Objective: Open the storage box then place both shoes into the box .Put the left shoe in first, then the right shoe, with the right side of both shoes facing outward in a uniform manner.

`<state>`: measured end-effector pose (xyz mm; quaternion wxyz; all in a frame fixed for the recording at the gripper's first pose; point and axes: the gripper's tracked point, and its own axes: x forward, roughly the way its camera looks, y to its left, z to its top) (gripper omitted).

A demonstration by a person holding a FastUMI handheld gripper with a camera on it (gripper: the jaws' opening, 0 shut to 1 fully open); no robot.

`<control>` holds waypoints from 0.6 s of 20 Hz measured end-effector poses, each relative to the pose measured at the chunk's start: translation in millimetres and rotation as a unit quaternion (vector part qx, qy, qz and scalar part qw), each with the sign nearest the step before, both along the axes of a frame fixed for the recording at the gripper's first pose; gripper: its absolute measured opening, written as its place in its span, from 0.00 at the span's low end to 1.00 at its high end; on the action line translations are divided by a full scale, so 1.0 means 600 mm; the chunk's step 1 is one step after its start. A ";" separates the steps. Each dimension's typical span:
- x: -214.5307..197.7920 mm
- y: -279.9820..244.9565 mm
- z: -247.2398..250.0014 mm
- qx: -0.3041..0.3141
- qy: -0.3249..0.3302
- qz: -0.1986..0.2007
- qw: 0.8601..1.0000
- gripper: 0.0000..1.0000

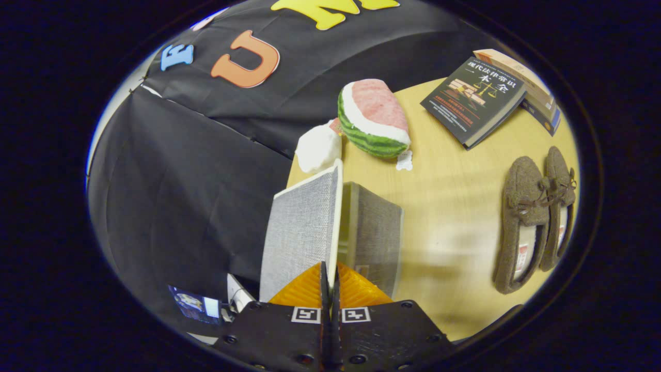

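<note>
Pinching the raised lid (302, 232) of the storage box (373, 235), the fingers (329, 281) sit closed together on its edge. Both shoes (534, 219) lie side by side on the surface (454, 206), well apart from the fingers, beyond the box.

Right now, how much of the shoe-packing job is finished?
The box looks opened: its lid stands raised. The tool appears shut on the lid's edge, its fingers together. Both shoes sit side by side on the table, apart from the box, so the left one, then the right, are not yet packed.
</note>
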<state>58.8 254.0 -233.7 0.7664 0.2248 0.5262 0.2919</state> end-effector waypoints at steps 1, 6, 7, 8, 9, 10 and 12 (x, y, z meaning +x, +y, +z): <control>-0.002 0.006 0.021 0.005 0.001 0.000 1.000 0.00; -0.029 0.073 0.130 0.028 0.002 0.005 1.000 0.00; -0.034 0.091 0.143 0.026 0.002 0.008 1.000 0.00; -0.039 0.114 0.156 0.024 0.002 0.013 1.000 0.00; -0.042 0.137 0.164 0.023 0.001 0.017 1.000 0.01; -0.050 0.161 0.171 0.022 0.002 0.024 0.999 0.01; -0.059 0.210 0.189 0.026 0.001 0.035 0.999 0.01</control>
